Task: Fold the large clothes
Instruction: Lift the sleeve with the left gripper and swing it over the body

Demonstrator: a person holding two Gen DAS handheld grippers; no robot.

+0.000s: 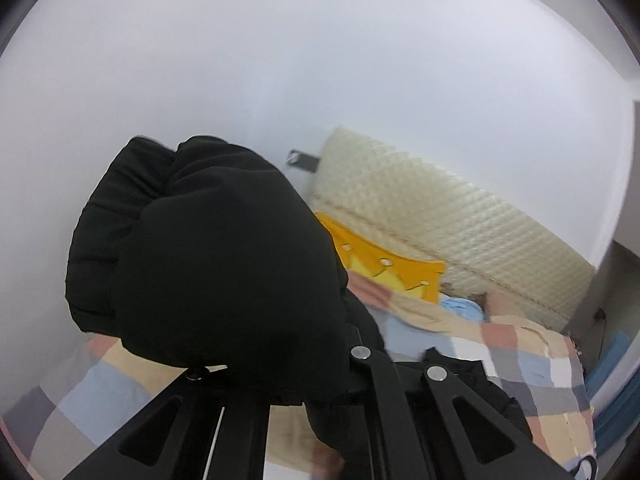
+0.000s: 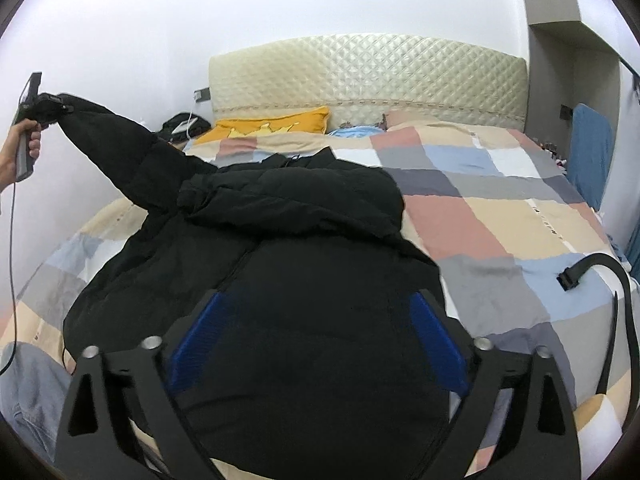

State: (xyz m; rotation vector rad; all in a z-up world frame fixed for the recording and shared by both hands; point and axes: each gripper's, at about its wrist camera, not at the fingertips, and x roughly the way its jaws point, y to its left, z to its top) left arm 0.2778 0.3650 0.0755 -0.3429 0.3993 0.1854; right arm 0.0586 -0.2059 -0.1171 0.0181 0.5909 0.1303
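Jacket (image 2: 256,280): black puffer, spread on the bed (image 2: 500,216), body under the right tool.
Sleeve (image 1: 208,264): raised off the bed at the left, cuff clenched in the left tool (image 2: 48,106).
Right tool (image 2: 316,344): released, blue pads (image 2: 200,336) wide over the jacket's lower part.
Pillow (image 2: 272,124): yellow, by the headboard (image 2: 368,76).
Strap (image 2: 592,272): black, near the bed's right edge.

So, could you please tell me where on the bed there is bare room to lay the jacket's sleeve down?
The checked quilt lies bare right of the black jacket, between the headboard and the black strap. The jacket's left side is crowded: the left claw holds the sleeve up, with a yellow pillow behind.
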